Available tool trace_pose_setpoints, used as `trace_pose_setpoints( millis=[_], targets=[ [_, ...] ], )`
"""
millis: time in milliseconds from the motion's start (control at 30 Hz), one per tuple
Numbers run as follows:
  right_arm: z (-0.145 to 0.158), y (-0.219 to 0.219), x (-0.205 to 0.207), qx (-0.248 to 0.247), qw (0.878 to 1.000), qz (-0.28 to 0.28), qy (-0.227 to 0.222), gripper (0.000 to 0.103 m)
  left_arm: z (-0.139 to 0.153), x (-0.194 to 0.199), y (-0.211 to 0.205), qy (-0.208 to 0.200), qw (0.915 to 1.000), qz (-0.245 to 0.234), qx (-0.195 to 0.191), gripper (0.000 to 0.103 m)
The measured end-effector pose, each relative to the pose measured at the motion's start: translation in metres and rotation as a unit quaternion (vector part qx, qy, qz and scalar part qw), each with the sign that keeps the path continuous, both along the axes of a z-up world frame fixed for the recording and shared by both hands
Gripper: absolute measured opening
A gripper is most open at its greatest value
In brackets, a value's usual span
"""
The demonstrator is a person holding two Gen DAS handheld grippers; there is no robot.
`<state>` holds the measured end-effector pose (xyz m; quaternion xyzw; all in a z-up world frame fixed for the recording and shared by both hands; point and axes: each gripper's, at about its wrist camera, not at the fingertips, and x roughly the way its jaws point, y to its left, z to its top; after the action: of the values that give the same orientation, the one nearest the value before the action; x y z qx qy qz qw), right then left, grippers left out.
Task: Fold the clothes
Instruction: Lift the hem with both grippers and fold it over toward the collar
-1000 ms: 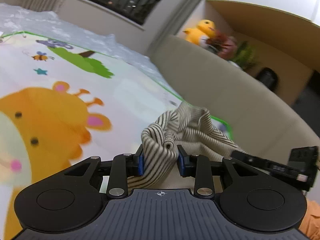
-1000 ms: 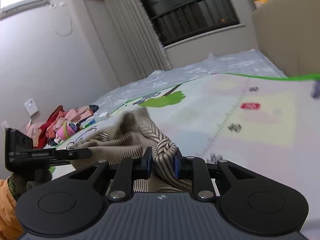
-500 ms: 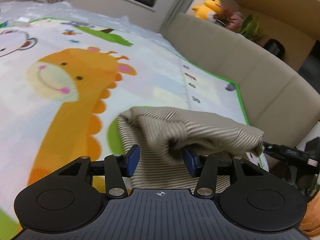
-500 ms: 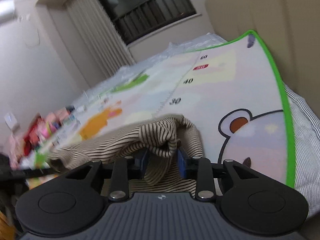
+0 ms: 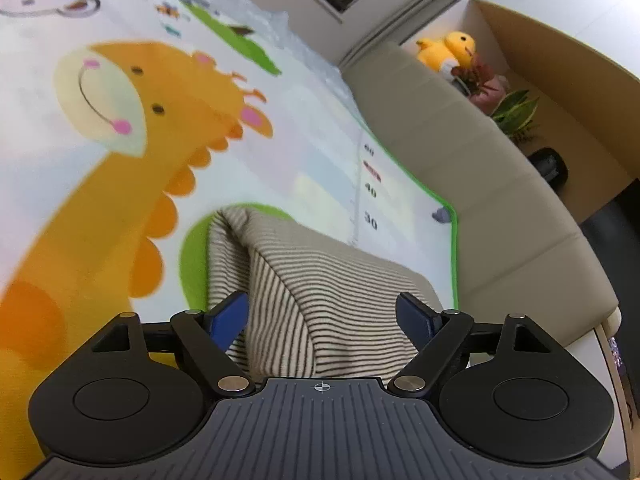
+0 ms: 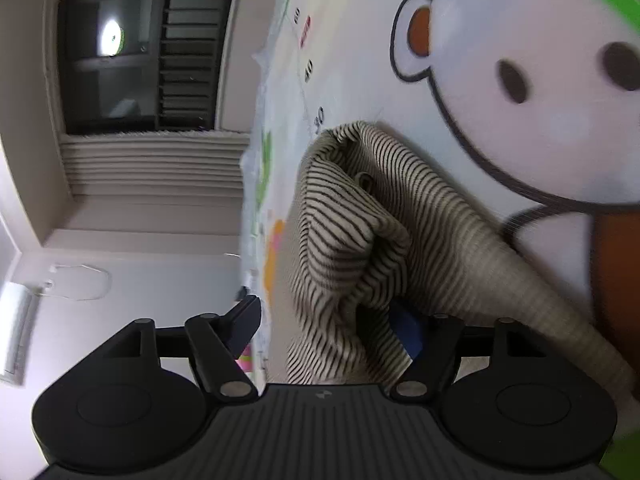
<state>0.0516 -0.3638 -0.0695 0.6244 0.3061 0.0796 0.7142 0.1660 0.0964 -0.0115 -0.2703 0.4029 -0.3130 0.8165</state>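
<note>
striped shirt (image 5: 320, 292) is seen bunched on play mat (image 5: 120, 208), directly between spread fingers of left gripper (image 5: 322, 316); right gripper (image 6: 332, 320) likewise spread, nothing clamped

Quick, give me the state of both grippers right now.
Left gripper: open, jaws spread wide either side of the beige black-striped knit garment, not clamping it.
Right gripper: open, the same garment bunched between its spread jaws.

Striped garment (image 5: 320, 300) on cartoon play mat (image 5: 280, 128)
</note>
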Motion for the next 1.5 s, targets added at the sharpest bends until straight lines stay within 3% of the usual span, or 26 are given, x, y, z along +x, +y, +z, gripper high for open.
trace_pose_setpoints(
  millis=[100, 133, 200, 333, 433, 567, 833, 867, 933, 967, 1000, 1267, 1367, 1500],
  targets=[
    [0.027, 0.011, 0.023, -0.101, 0.994, 0.016, -0.031, 0.068, -0.007, 0.005, -0.011, 0.008, 0.9999, -0.007, 0.007, 0.088],
    [0.047, 0.017, 0.025, -0.174, 0.983, 0.007, -0.058, 0.066, -0.010, 0.007, -0.014, 0.011, 0.9998, -0.006, 0.015, 0.088],
    [0.085, 0.027, 0.022, -0.306, 0.945, -0.016, -0.118, 0.064, -0.016, 0.010, -0.017, 0.019, 0.9993, -0.005, 0.031, 0.088],
    [0.131, 0.022, -0.002, -0.438, 0.880, -0.081, -0.165, 0.067, -0.023, 0.012, -0.013, 0.021, 0.9994, -0.008, 0.024, 0.088],
    [0.128, 0.002, -0.012, -0.437, 0.885, -0.092, -0.130, 0.070, -0.019, 0.010, -0.011, 0.015, 0.9995, -0.009, 0.026, 0.088],
    [0.105, -0.011, -0.012, -0.403, 0.907, -0.078, -0.091, 0.070, -0.014, 0.006, -0.010, 0.008, 0.9996, -0.012, 0.023, 0.089],
    [0.053, 0.021, 0.024, -0.356, 0.932, 0.038, -0.053, 0.069, -0.024, 0.012, -0.030, 0.025, 0.9990, -0.018, 0.031, 0.090],
    [0.047, 0.025, 0.028, -0.351, 0.934, 0.049, -0.051, 0.063, -0.025, 0.014, -0.034, 0.022, 0.9991, -0.018, 0.033, 0.090],
    [0.039, 0.030, 0.036, -0.355, 0.932, 0.054, -0.055, 0.053, -0.024, 0.019, -0.042, 0.008, 0.9990, -0.016, 0.042, 0.082],
    [0.037, 0.032, 0.041, -0.358, 0.930, 0.055, -0.057, 0.046, -0.023, 0.023, -0.046, 0.003, 0.9985, -0.014, 0.054, 0.069],
    [0.037, 0.032, 0.046, -0.357, 0.931, 0.057, -0.060, 0.042, -0.022, 0.028, -0.050, -0.002, 0.9978, -0.013, 0.065, 0.063],
    [0.047, 0.038, 0.135, -0.376, 0.919, 0.075, -0.092, 0.031, -0.011, 0.095, -0.064, -0.034, 0.9936, 0.004, 0.108, 0.053],
    [0.060, 0.038, 0.170, -0.379, 0.915, 0.077, -0.114, 0.030, 0.001, 0.131, -0.058, -0.052, 0.9926, 0.033, 0.105, 0.050],
    [0.068, 0.031, 0.177, -0.376, 0.914, 0.076, -0.130, 0.046, 0.004, 0.142, -0.045, -0.054, 0.9930, 0.057, 0.088, 0.052]
  ],
)
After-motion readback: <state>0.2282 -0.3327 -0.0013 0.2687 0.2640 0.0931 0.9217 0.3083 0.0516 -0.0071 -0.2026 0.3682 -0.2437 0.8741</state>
